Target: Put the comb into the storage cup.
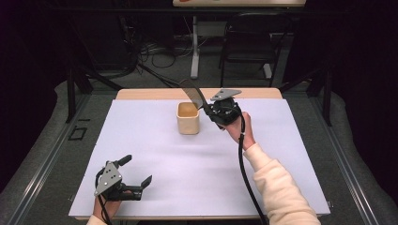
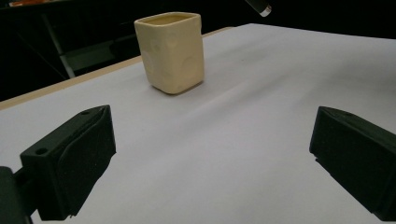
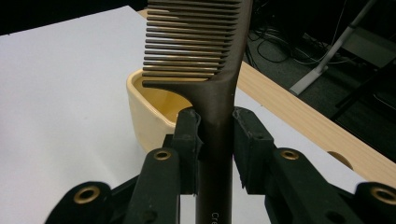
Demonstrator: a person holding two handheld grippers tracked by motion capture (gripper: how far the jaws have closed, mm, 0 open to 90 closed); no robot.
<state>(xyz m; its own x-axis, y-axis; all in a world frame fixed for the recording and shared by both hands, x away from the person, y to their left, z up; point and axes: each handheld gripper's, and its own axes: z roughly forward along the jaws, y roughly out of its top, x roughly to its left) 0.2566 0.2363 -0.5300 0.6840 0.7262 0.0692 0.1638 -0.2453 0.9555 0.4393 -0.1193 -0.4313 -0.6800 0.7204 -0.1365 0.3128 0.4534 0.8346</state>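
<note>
High view: a person at a white-covered worktop (image 1: 155,187) holds the right tool (image 1: 206,107) beside and slightly above a cream, square-sided cup (image 1: 188,118) that stands upright near the far middle of the sheet, the tool clamped on a dark comb (image 1: 195,94) that angles up and away over the cup's far rim; the left tool (image 1: 138,172) rests low at the near left corner, well apart from the cup, its jaws standing wide with nothing between them. Left gripper view: the two black jaws flank bare white sheet, and the cup (image 2: 170,50) stands upright farther off, its open mouth level, its glazed walls thick and rounded. Right gripper view: the comb (image 3: 198,42) rises straight from between the pads (image 3: 189,140), which press on both sides of its narrow handle just below the first teeth, while the cup (image 3: 148,112) sits just behind and below. The comb looks to be light, stiff plastic, smooth enough to twist in a loose grip, so the flat handle near the teeth, where it is now pinched, is likely the safest hold; the teeth themselves appear thin and liable to bend. The cup seems heavier and breakable, and a knock at the rim could tip it.
</note>
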